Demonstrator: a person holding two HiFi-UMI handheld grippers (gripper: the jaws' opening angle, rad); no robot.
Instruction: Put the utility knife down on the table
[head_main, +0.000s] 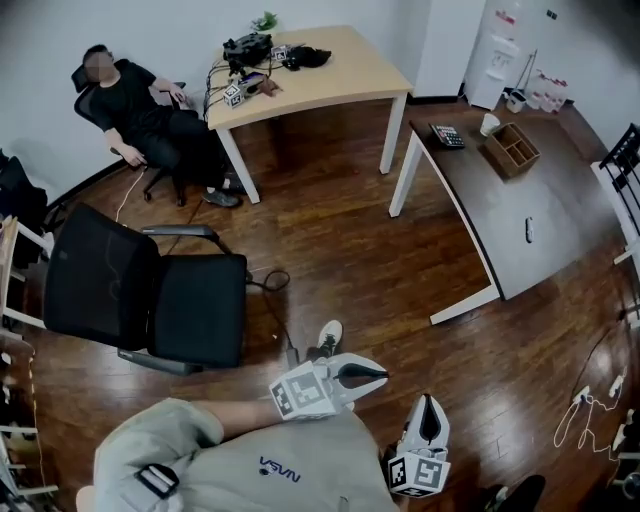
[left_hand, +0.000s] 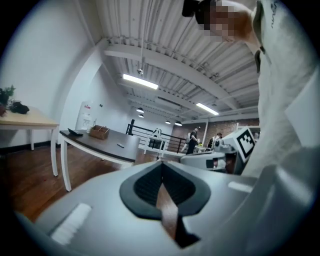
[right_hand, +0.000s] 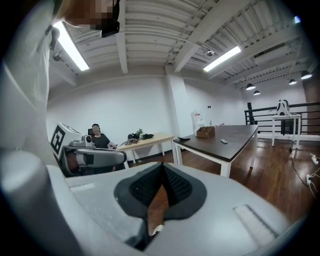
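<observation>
Both grippers hang close to my body over the wooden floor, and neither holds anything. My left gripper (head_main: 383, 376) points right with its jaws shut; in its own view the dark pads (left_hand: 161, 167) meet at the tip. My right gripper (head_main: 430, 398) points away from me and is also shut, its pads (right_hand: 161, 167) touching. A small grey object (head_main: 529, 229), which may be the utility knife, lies on the dark table (head_main: 545, 260). The same object shows as a speck in the right gripper view (right_hand: 223, 141). Each gripper appears in the other's view: the left (right_hand: 95, 156) and the right (left_hand: 215, 159).
On the dark table stand a wooden organiser box (head_main: 511, 149), a calculator (head_main: 447, 136) and a white cup (head_main: 489, 124). A light wooden table (head_main: 340, 80) holds gear at the back. A black office chair (head_main: 150, 295) stands to my left. A person (head_main: 140, 110) sits beyond it.
</observation>
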